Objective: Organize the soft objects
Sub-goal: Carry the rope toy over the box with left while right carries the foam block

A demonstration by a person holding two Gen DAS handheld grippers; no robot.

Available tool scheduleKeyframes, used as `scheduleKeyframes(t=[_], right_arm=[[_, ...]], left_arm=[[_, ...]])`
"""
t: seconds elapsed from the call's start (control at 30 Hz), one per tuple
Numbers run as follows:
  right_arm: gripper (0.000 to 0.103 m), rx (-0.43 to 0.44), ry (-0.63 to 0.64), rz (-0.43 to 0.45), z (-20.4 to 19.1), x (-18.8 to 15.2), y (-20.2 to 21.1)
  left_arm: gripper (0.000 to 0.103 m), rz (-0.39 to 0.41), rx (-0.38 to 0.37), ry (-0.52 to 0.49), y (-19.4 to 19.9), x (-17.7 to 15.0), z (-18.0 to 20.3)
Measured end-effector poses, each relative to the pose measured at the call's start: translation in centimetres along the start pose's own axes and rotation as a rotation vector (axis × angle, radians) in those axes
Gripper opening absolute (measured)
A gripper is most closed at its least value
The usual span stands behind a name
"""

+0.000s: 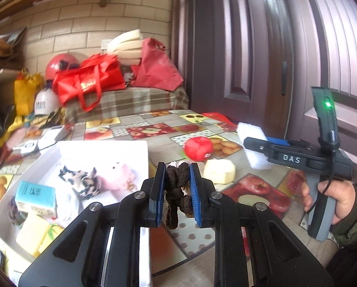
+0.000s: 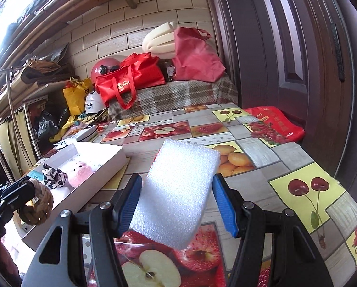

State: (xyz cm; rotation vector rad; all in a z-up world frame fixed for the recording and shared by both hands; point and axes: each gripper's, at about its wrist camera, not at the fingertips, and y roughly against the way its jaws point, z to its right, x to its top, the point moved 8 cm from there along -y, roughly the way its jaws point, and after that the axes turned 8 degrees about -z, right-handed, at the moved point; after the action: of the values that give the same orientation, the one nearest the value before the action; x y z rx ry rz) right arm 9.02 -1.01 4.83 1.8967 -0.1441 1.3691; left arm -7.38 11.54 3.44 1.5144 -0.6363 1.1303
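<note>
Two soft things are already held, one in each gripper, above the counter (image 2: 257, 148) with its fruit-patterned cloth. Furthest left sits the white box (image 1: 106, 148), which holds a blue packet (image 1: 36, 197), a black-and-white scrunchie (image 1: 79, 179), a pink plush (image 1: 117, 173) and yellow sponges (image 1: 33, 233). Just right of the box, the left gripper (image 1: 177, 189) has its jaws narrowed on a brown braided hair tie (image 1: 176, 191); the tie is limp and light, so it sags below the pads and should drop freely once released. Further right, a red apple-shaped toy (image 1: 198, 148) and a pale yellow sponge (image 1: 220, 171) lie on the counter, both likely squashy and best pinched across the middle. At far right, the right gripper (image 2: 177, 205) clamps a white foam block (image 2: 178, 191) by its side edges; it looks featherlight and dents easily, so a gentle grip probably suffices.
</note>
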Motion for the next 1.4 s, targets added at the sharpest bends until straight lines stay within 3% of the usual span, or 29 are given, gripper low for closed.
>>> scheduleKeyframes(t=[0.8,1.2,1.4], right_arm=[[0.061,0.084,0.234,-0.012,-9.1,-0.8,-1.3],[0.061,0.178,0.313,0.003,-13.9,-1.2,-1.7],[0.061,0.224,0.335,0.019,-15.4,-1.2,-1.6]], left_arm=[[0.019,0.021,0.146,0.079,2.0,-1.0,-7.5],[0.019,0.008,0.211,0.130,1.9,-1.1,-11.7],[0.019,0.011,0.235,0.205,2.0,-1.3,-14.2]])
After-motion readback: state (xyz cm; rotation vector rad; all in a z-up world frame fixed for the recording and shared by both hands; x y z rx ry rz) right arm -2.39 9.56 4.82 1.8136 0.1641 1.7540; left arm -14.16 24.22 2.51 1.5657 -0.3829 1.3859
